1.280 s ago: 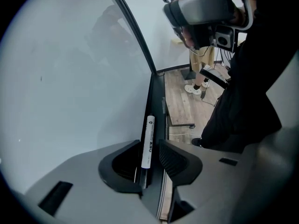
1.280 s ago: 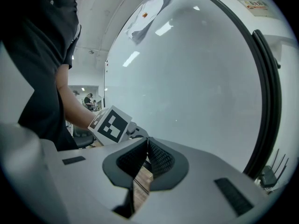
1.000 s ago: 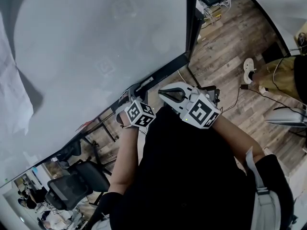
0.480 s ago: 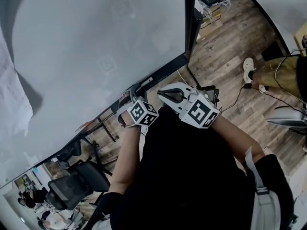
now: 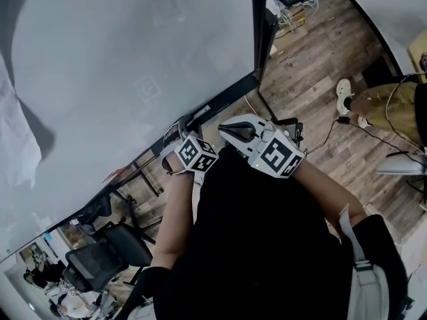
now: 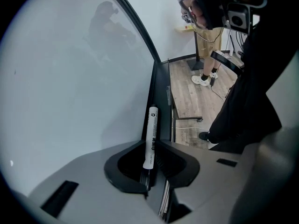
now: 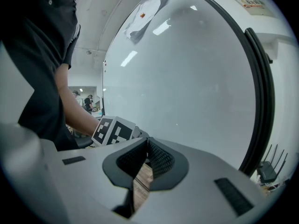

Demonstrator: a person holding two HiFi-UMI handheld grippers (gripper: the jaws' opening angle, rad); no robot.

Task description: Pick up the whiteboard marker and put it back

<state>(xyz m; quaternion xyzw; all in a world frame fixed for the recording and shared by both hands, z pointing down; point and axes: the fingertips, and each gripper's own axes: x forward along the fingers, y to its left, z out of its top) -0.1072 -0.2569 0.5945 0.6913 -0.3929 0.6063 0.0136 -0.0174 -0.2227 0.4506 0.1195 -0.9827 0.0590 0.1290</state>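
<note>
A white whiteboard marker lies along the black tray at the foot of the whiteboard. My left gripper points steeply down at it. Its jaws are closing on the marker's near end, and I see no gap on either side. In the head view the left gripper reaches to the tray in front of its marker cube. My right gripper hovers level just right of it, shut and empty. From the right gripper view I see its closed jaws, with the left cube behind them.
A crumpled paper sheet hangs on the whiteboard at the left. A person in white shoes stands on the wood floor to the right, near cables. An office chair and the board's stand legs are below.
The left gripper's cube has tipped slightly toward the tray. The right gripper has stayed where it was.
</note>
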